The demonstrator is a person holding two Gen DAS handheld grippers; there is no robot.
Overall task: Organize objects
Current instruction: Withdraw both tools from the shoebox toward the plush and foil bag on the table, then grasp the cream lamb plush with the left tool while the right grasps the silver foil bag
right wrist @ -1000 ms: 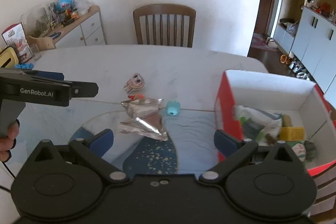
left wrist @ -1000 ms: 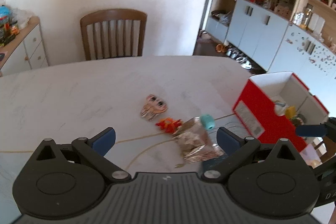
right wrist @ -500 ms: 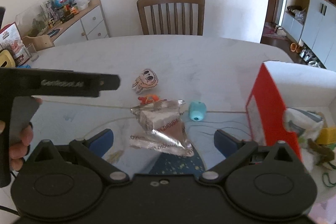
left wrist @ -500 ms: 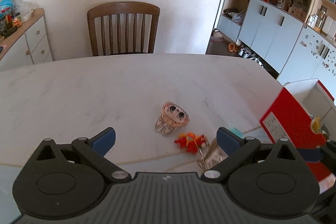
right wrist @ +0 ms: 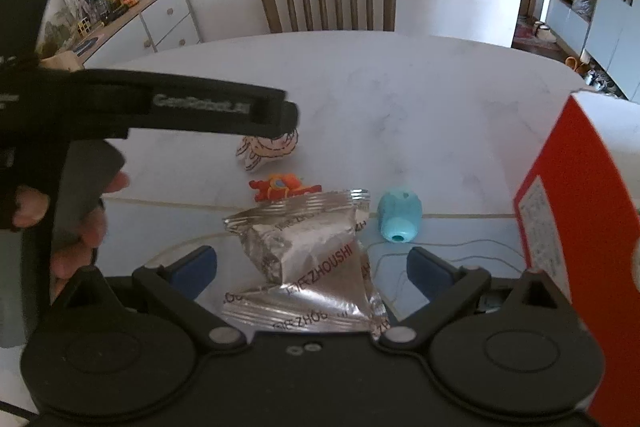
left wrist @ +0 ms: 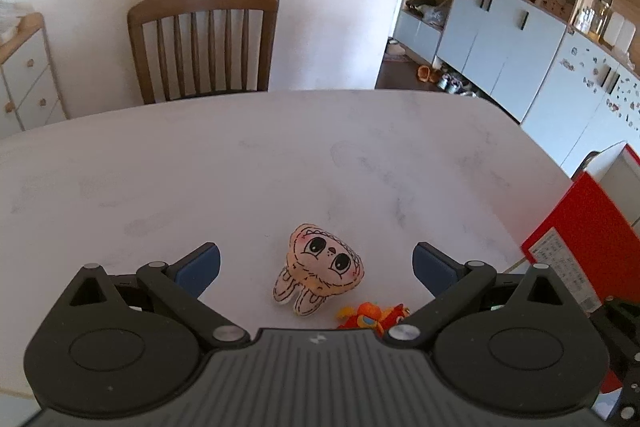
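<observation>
Marble table (left wrist: 280, 163) — plush bunny (left wrist: 320, 273) now between the left gripper (left wrist: 316, 265) jaws, wide, having advanced; right gripper (right wrist: 312, 265), wide, over foil packets (right wrist: 308, 259) — pickups pending, red box (right wrist: 580, 211) alongside.

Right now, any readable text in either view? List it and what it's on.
"ZHOUSHI", red print on the foil packets; letters before it unclear.
"GenRobot.AI", on the left gripper; blurred, barely legible.
White label on the red box: print too small to read.
</observation>
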